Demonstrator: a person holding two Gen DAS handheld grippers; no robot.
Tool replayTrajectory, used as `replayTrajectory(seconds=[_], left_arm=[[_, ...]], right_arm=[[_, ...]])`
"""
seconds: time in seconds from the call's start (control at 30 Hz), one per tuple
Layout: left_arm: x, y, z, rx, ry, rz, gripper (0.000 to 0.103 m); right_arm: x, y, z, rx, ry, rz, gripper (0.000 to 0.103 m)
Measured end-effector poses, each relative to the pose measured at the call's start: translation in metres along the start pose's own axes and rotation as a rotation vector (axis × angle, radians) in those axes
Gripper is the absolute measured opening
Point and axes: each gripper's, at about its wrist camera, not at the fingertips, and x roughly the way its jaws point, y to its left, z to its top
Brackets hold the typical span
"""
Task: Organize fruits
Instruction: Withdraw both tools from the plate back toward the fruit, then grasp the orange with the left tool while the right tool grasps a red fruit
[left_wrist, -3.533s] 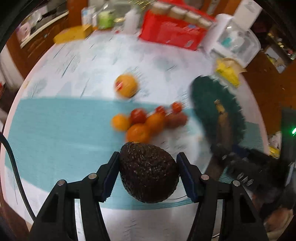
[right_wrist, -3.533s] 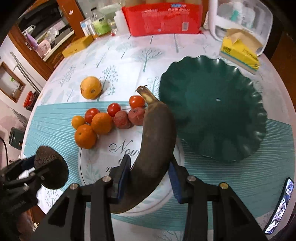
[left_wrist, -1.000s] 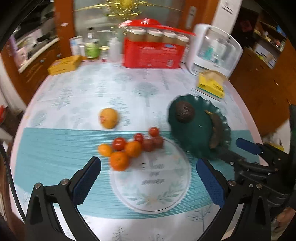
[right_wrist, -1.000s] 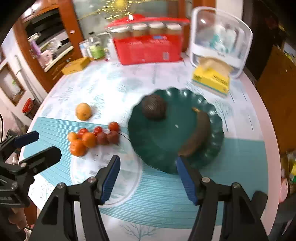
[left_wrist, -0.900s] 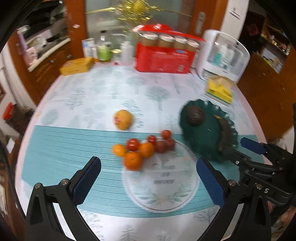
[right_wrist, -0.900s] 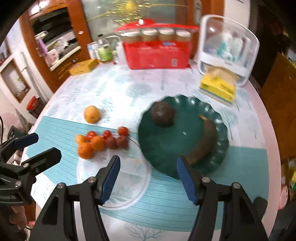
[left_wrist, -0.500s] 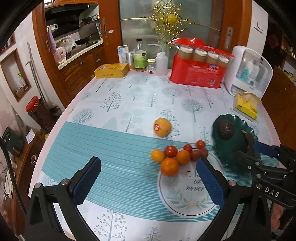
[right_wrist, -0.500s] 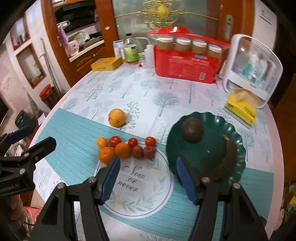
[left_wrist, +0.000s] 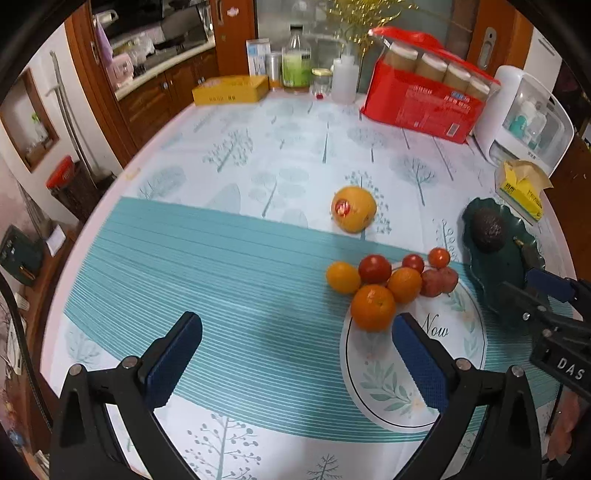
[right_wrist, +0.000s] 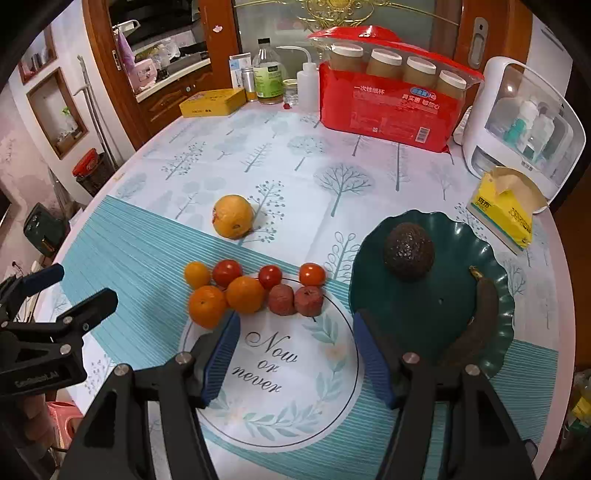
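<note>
A dark green scalloped plate (right_wrist: 436, 317) at the right holds a dark avocado (right_wrist: 408, 249) and a brown banana (right_wrist: 480, 317). A large orange with a sticker (right_wrist: 233, 216) lies alone on the cloth. A cluster of tangerines (right_wrist: 207, 305), red tomatoes (right_wrist: 227, 272) and two dull red fruits (right_wrist: 295, 299) lies left of the plate. My left gripper (left_wrist: 295, 350) is open and empty, above the teal stripe short of the cluster (left_wrist: 373, 306). My right gripper (right_wrist: 293, 354) is open and empty, over the round print, near the cluster.
At the table's back stand a red pack of paper cups (right_wrist: 391, 107), bottles (right_wrist: 267, 79), a yellow box (right_wrist: 212, 103), a white cabinet-like appliance (right_wrist: 524, 125) and a yellow tissue pack (right_wrist: 506, 210). Wooden cabinets lie beyond the table's left edge.
The avocado and the banana left my grippers and now lie in the plate. Both grippers opened and drew back from the plate; the left one has since come closer to the fruit cluster.
</note>
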Motion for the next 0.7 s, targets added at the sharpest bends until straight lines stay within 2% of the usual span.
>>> replayTrajectory(seconds=[0.2, 0.33, 0.4, 0.43, 0.5, 0.57, 0.7], left_arm=[[0.031, 0.002, -0.001, -0.002, 0.060, -0.017, 0.102], [0.048, 0.000, -0.001, -0.008, 0.092, -0.056, 0.101], [0.056, -0.004, -0.002, -0.009, 0.110, -0.085, 0.097], [0.059, -0.006, -0.002, -0.004, 0.115, -0.094, 0.095], [0.067, -0.017, -0.002, 0.033, 0.135, -0.103, 0.084], [0.073, -0.023, -0.001, 0.055, 0.144, -0.119, 0.078], [0.086, -0.032, 0.001, 0.059, 0.174, -0.170, 0.077]], right_arm=[[0.017, -0.008, -0.005, 0.030, 0.026, -0.010, 0.064], [0.033, -0.012, -0.008, 0.051, 0.064, 0.006, 0.064], [0.039, -0.012, -0.008, 0.056, 0.073, 0.016, 0.063], [0.043, -0.012, -0.008, 0.058, 0.076, 0.023, 0.060], [0.050, -0.012, -0.008, 0.062, 0.081, 0.045, 0.055], [0.055, -0.013, -0.008, 0.061, 0.073, 0.060, 0.045], [0.065, -0.018, -0.009, 0.054, 0.068, 0.070, 0.036]])
